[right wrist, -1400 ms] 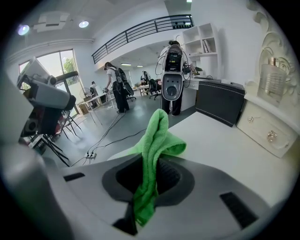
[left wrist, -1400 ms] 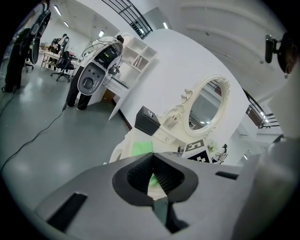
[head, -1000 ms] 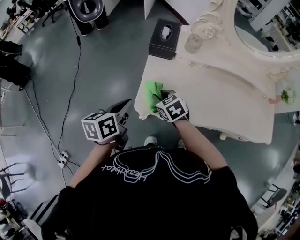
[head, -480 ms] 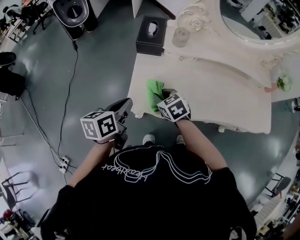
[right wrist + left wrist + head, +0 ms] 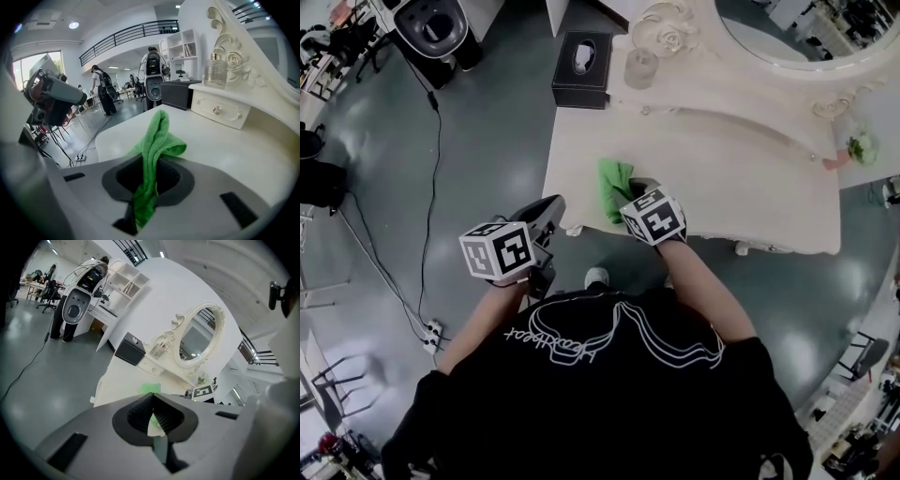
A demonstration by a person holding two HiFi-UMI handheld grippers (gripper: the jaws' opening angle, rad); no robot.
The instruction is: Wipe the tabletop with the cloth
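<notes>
A green cloth (image 5: 614,185) lies on the cream tabletop (image 5: 741,187) near its front left corner. My right gripper (image 5: 639,190) is shut on the green cloth (image 5: 154,140), which bunches up between the jaws and drapes forward onto the tabletop (image 5: 243,159). My left gripper (image 5: 546,217) hangs off the table's left front corner above the floor, its jaws closed together with nothing between them. In the left gripper view the cloth (image 5: 150,388) and the white tabletop (image 5: 122,385) show ahead of the shut left gripper (image 5: 152,401).
A black tissue box (image 5: 581,58) and a glass bottle (image 5: 641,67) stand at the table's back left. An oval mirror (image 5: 787,33) in an ornate frame rises behind. A small plant (image 5: 861,148) sits at the right. A cable (image 5: 427,187) runs over the grey floor at left.
The head view has shifted, so the table sits lower and further left in the picture. The right gripper stays shut on the cloth at the table's front left; the left gripper has hardly moved.
</notes>
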